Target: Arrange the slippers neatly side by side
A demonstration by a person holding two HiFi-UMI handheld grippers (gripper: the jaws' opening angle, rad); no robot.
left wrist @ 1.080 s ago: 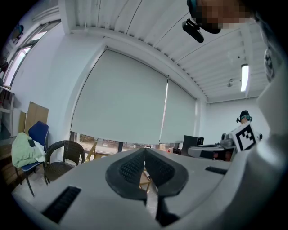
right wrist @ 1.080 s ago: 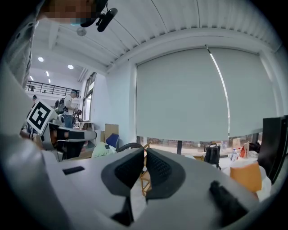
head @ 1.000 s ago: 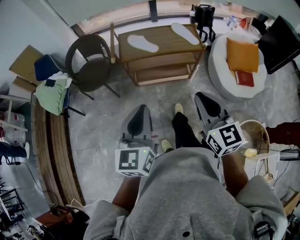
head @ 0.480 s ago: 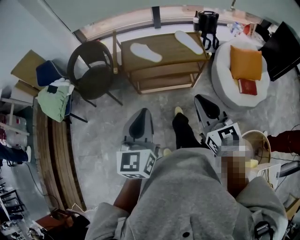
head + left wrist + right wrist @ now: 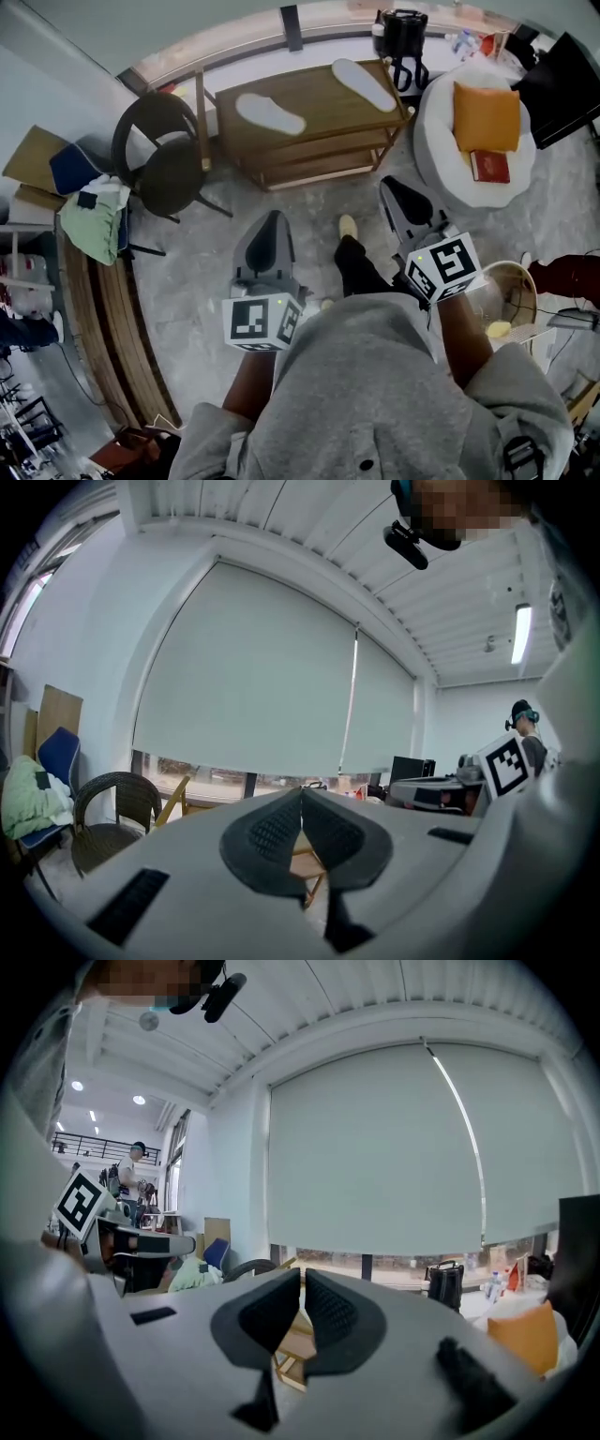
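Two white slippers lie apart on the top of a wooden shelf unit [image 5: 319, 122]: one slipper [image 5: 269, 112] at the left, the other slipper [image 5: 365, 83] at the right rear. My left gripper [image 5: 272, 223] and right gripper [image 5: 390, 187] hang over the floor, a stretch short of the shelf. Both are shut with nothing between their pads. In the left gripper view the gripper [image 5: 302, 794] points level at the shelf [image 5: 305, 850]; the right gripper [image 5: 302, 1279] does the same in its own view.
A dark wicker chair [image 5: 159, 155] stands left of the shelf. A round white seat [image 5: 441, 150] with an orange cushion [image 5: 486, 116] and a red book [image 5: 490, 167] is at the right. A black bag [image 5: 401, 33] sits behind. A basket [image 5: 511, 291] is at my right side.
I have stepped toward the shelf, and both grippers have come forward with me. The jaws stay shut.
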